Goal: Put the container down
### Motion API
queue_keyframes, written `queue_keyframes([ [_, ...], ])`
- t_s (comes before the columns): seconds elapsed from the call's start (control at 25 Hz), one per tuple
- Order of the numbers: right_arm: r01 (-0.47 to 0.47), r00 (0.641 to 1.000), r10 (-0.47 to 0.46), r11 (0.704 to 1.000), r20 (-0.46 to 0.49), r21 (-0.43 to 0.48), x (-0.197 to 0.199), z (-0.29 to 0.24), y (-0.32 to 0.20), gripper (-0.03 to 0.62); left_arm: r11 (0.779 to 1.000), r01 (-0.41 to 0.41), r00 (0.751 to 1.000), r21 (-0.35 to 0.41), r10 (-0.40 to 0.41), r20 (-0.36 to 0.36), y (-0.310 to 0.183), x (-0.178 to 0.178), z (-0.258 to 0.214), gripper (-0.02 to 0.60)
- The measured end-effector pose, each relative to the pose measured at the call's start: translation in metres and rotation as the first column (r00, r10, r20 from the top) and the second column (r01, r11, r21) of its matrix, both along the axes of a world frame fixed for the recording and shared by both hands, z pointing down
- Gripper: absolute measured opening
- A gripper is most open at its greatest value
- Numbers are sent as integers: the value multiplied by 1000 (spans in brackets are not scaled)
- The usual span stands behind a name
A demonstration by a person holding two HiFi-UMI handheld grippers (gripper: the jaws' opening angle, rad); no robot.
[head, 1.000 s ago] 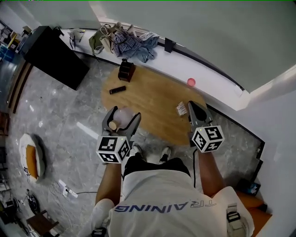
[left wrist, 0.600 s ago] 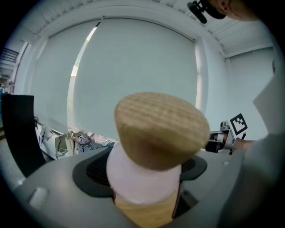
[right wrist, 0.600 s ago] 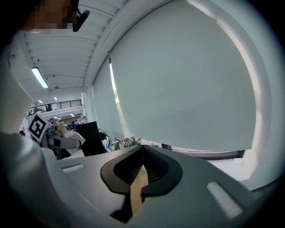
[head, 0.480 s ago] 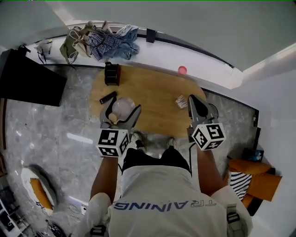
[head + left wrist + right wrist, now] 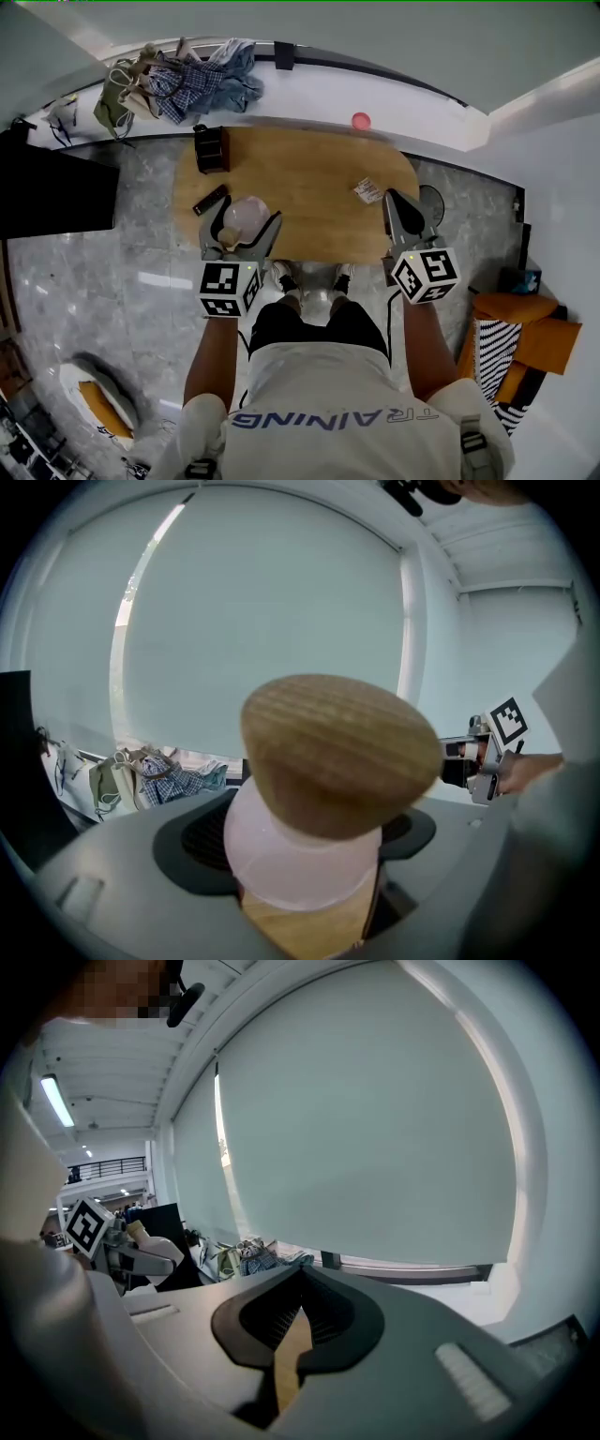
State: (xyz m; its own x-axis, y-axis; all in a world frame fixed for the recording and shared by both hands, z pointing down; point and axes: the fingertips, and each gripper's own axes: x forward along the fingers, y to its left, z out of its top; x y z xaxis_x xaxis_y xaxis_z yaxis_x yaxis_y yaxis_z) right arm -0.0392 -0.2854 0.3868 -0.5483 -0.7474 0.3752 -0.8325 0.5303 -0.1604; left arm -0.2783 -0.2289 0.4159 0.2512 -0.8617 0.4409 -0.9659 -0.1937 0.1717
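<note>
Left gripper view: left hand-held gripper (image 5: 305, 888) clamps wood-lidded container (image 5: 323, 789); head view adds table (image 5: 319, 178) below.

container (image 5: 247, 217): translucent pink | lid (image 5: 339, 752): tan wood grain | table (image 5: 309, 178): light wood | shirt (image 5: 186, 81): blue plaid

In the left gripper view the wooden lid (image 5: 339, 752) hides most of the container (image 5: 298, 866). On the table (image 5: 309, 164), the small packet (image 5: 367, 190) at the right and the dark bar (image 5: 210, 199) at the left are too small to identify. The same is true for the pink thing (image 5: 361, 120) far behind.
</note>
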Motion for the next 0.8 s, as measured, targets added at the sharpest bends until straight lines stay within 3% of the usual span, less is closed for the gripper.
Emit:
queue_keyframes([
  [0.28, -18, 998, 23, 997, 60, -79, 24, 61, -6, 15, 998, -20, 998, -58, 23, 55, -16, 27, 69, 410],
  [0.8, 28, 998, -16, 985, 68, -169, 20, 181, -16, 15, 978, -55, 997, -201, 64, 36, -43, 83, 257, 410],
])
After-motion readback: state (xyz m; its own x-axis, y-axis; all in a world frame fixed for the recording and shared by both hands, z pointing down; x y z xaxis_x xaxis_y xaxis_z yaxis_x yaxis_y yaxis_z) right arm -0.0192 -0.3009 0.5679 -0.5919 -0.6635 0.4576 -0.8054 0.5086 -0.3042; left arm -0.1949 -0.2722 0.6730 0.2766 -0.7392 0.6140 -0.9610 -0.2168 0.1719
